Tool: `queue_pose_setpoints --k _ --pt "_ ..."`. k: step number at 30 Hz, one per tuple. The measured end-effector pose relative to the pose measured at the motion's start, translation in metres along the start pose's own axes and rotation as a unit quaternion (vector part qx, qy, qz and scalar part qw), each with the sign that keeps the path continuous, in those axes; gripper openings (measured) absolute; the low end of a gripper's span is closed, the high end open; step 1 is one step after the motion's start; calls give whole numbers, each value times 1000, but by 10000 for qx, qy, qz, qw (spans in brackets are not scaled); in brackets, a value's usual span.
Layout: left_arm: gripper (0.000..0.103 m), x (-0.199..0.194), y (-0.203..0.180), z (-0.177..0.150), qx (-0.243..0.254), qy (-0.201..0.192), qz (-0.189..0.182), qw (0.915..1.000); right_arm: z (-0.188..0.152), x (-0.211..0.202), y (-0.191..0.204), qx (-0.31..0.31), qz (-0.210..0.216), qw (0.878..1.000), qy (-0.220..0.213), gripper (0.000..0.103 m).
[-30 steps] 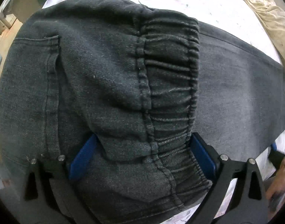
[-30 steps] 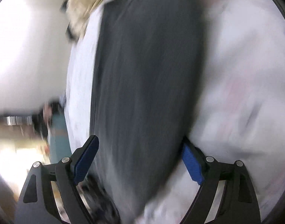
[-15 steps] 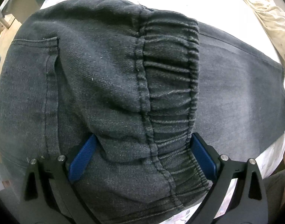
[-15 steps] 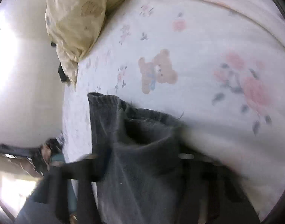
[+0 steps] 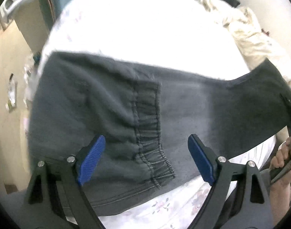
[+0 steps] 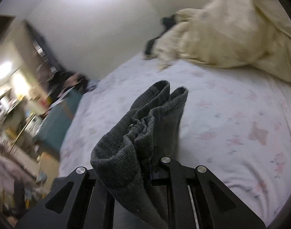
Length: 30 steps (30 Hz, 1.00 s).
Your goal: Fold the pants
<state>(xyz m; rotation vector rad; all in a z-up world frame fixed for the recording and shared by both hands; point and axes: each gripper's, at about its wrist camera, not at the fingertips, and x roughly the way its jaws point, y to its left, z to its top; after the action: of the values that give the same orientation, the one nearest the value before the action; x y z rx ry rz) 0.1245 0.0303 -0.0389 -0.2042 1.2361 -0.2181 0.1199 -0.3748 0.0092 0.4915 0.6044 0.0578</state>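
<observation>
Nearest the lens, the left hand-held gripper [image 5: 145,160] has let go: half a second ago its blue pads pressed into the pants [image 5: 111,114] at the elastic waistband [image 5: 147,114], and now they stand wide apart above it with nothing held. The pants lie folded on the bed [image 5: 145,38], the waistband lapped over the leg. The right hand-held gripper [image 6: 151,169], which was just reaching the leg ends [image 6: 156,103], is now clamped tight on them and has lifted them off the bed. Beyond the waistband the leg rises toward that grip. The next fold, cuffs toward the waistband, looks under way. Farthest off lies a cream pillow [image 6: 231,28].
</observation>
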Motion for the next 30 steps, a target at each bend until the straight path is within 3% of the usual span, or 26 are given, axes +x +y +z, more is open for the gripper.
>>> queue_pose_setpoints --k 3,5,7,9,11,13,15,16,18,19,21,24,27,30 --pt "86 -18 22 -1 -254 -174 120 9995 -14 12 70 -426 389 9981 202 11" --pt "86 -23 49 -6 -727 -303 250 9966 -38 22 120 -882 613 9934 411 11" --pt "86 -23 80 -12 -1493 -381 291 9876 -77 41 162 -1429 826 9838 695 11" --pt "86 -13 97 -15 -1958 -278 271 9799 -113 60 186 -1698 873 9763 1021 11" --pt "86 -5 102 -18 -2043 -132 345 9782 -164 84 200 -1846 841 9658 1612 16" --pt "86 1 104 -15 -1963 -56 427 9796 -214 108 208 -2047 608 9480 2362 18" --pt "86 1 103 -17 -1915 -86 462 9804 -233 103 211 -2397 620 9384 2411 23" --pt "86 1 101 -19 -1905 -80 413 9808 -236 95 209 -2501 803 9336 2438 28" --pt "86 3 91 -20 -1867 -4 225 9822 -235 82 204 -2493 1173 9237 2662 65" --pt "86 4 87 -20 -1824 40 150 9831 -231 75 197 -2471 1272 9220 2697 69" --pt "86 10 77 -17 -1660 93 105 9860 -213 57 184 -2472 1328 9255 2542 69" --pt "86 13 58 -12 -1388 67 121 9902 -181 55 155 -2053 1170 9406 2437 68" --pt "86 20 44 -7 -1167 54 30 9931 -164 57 117 -1694 392 9559 2368 66" --pt "86 39 25 7 -827 219 -111 9963 -150 63 65 -599 -184 9677 2441 65"
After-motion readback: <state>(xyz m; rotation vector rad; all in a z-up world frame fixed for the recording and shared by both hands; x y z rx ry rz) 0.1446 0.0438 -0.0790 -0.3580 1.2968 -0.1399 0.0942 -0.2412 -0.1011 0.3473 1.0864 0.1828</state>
